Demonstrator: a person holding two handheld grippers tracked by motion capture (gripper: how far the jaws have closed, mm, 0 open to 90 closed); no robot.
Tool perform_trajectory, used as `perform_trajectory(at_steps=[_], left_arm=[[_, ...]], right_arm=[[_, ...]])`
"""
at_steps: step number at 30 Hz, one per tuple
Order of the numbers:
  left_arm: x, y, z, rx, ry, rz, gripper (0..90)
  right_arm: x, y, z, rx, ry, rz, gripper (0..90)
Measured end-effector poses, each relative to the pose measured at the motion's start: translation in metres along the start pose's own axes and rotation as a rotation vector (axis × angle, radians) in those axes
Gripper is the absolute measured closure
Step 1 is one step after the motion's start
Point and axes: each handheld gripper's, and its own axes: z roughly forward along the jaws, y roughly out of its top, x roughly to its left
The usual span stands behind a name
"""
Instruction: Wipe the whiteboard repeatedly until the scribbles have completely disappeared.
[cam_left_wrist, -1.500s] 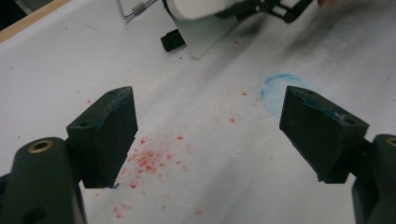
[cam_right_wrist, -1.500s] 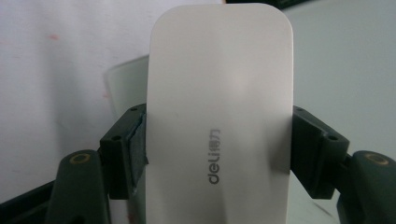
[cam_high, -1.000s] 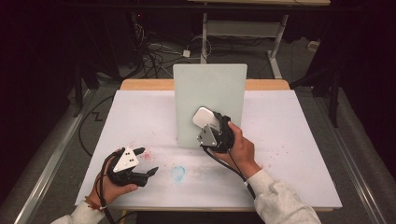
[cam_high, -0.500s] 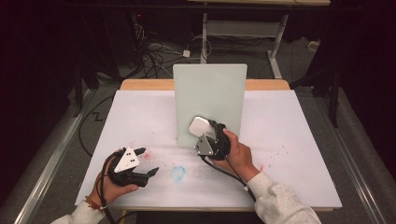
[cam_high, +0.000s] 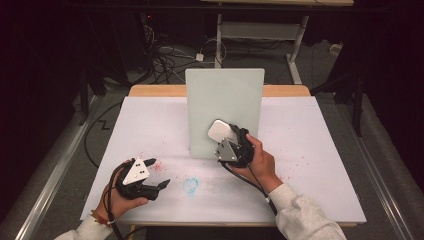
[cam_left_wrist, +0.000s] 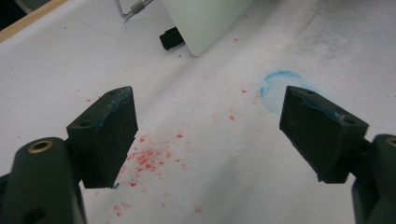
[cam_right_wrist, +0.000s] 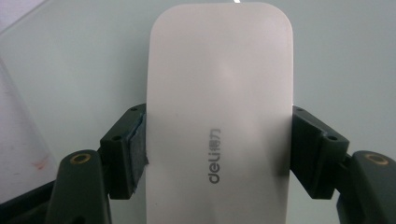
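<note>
High view hides the right gripper's jaw tips behind the white eraser, clamped by its sides against the upright board. Left gripper rests wide open and empty on the table, near a blue ring.

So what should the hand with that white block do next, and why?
Probably slide the white rounded eraser further across the upright pale green board: the right gripper clamps it by both sides against the board, while the left gripper waits open over the table.
</note>
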Motion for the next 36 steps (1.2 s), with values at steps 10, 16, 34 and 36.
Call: perform_trajectory(at_steps=[10,16,34,36], left_arm=[[-0.001,0.001,0.0,-0.002,-0.003,0.004,18.4],[-0.002,0.001,0.0,-0.005,-0.005,0.009,18.3],[-0.002,0.0,0.001,0.008,-0.007,0.012,18.3],[-0.002,0.0,0.001,0.007,-0.006,0.01,18.3]], right_arm=[[-0.012,-0.001,-0.003,0.014,-0.032,0.042,30.2],[0.009,0.0,0.001,0.015,-0.002,-0.004,30.1],[0.025,-0.009,-0.001,0.057,0.049,-0.082,30.2],[0.014,-0.017,-0.005,0.065,0.034,-0.057,30.2]])
